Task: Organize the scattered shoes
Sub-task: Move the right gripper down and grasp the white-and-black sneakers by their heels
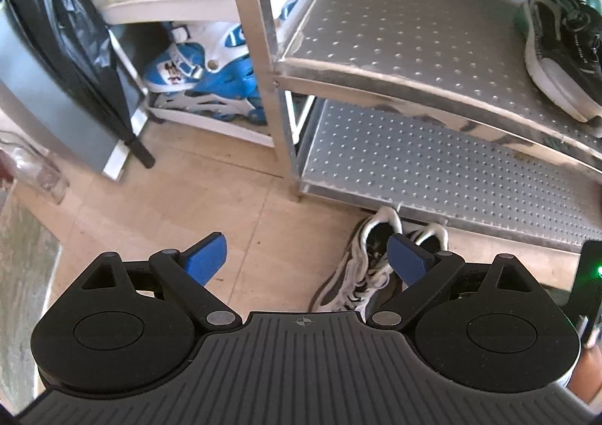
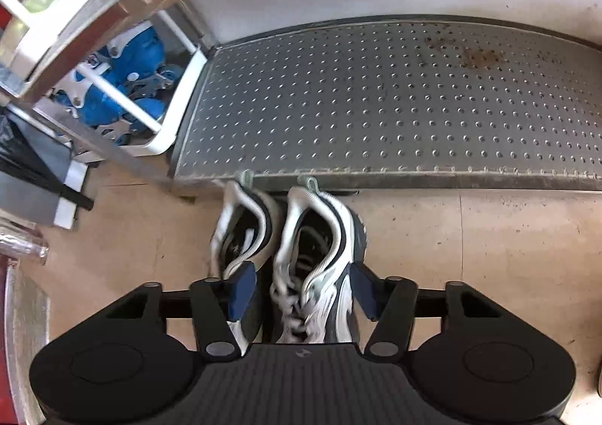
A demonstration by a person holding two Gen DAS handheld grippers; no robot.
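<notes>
You see a tan tiled floor (image 2: 489,236) carrying 2 white-and-navy sneakers (image 2: 301,248), side by side, heels at the metal rack's bottom shelf (image 2: 376,97), which lies bare. The upper shelf (image 1: 395,29) carries 1 black-and-green sneaker (image 1: 560,44).

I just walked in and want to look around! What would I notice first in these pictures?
Probably the pair of white and navy sneakers on the tan floor, heels at the front edge of the metal shoe rack, with the right gripper straddling one of them, jaws apart. Next, the bright blue roller skates on the low white shelf to the left. A dark sneaker sits on the rack's upper tier.
</notes>
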